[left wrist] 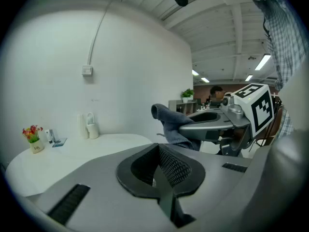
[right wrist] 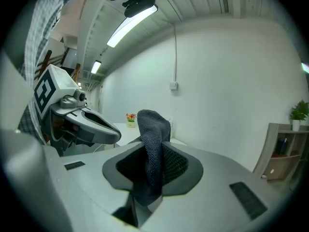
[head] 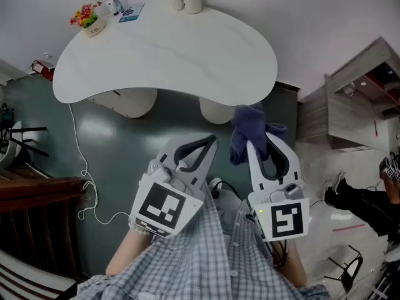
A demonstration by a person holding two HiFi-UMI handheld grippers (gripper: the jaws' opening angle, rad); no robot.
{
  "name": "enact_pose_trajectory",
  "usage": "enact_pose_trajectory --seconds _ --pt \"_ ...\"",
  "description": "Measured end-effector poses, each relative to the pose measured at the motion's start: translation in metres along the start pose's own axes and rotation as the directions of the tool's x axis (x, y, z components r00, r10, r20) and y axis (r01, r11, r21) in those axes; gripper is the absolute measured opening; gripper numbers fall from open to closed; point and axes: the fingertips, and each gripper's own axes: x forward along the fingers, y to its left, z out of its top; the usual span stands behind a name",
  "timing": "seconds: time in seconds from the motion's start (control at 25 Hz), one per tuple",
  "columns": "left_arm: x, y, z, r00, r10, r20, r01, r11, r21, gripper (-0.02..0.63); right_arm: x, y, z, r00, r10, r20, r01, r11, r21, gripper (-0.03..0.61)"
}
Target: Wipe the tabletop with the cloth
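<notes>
The white curved tabletop (head: 169, 61) is bare in the middle. Its things sit along the far edge: a small pot (head: 94, 29) with red and yellow flowers (head: 84, 12), a little bottle (head: 113, 6), a blue card (head: 131, 12), and a white cup (head: 192, 1) whose contents cannot be made out. Nothing lies between the grippers and the near edge. A thin white cable (head: 81, 174) trails over the grey floor (head: 119, 149) on the left, and a shelf unit (head: 350, 105) stands off to the right.

The dark blue cloth (head: 249, 125) is off the tabletop, pinched upright in the clenched jaws of the right gripper (head: 255, 144), just short of the near edge and over the floor. The left gripper (head: 211, 144) hangs beside it, its jaws pressed together on nothing.
</notes>
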Motion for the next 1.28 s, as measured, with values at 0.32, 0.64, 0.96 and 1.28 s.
enact_pose_trajectory --seconds 0.32,0.64,0.96,1.28 --pt "0.001 -0.002 -0.002 1.0 0.004 0.001 -0.004 1.0 -0.009 0.005 0.0 -0.002 -0.002 1.0 0.01 0.003 -0.01 1.0 0.002 0.084" --pt "0.002 -0.005 -0.001 1.0 0.021 -0.001 -0.021 1.0 -0.015 0.005 -0.004 -0.008 -0.005 1.0 0.015 0.006 -0.015 1.0 0.018 0.084" --pt "0.0 0.004 -0.003 0.998 0.066 -0.005 -0.066 0.998 -0.023 0.005 0.002 -0.011 -0.017 0.999 0.032 -0.025 -0.031 0.999 0.021 0.084" --pt "0.009 0.042 -0.011 0.995 0.099 -0.028 -0.1 0.994 -0.051 0.005 0.049 -0.005 -0.029 0.993 0.099 -0.07 -0.098 0.995 0.015 0.084"
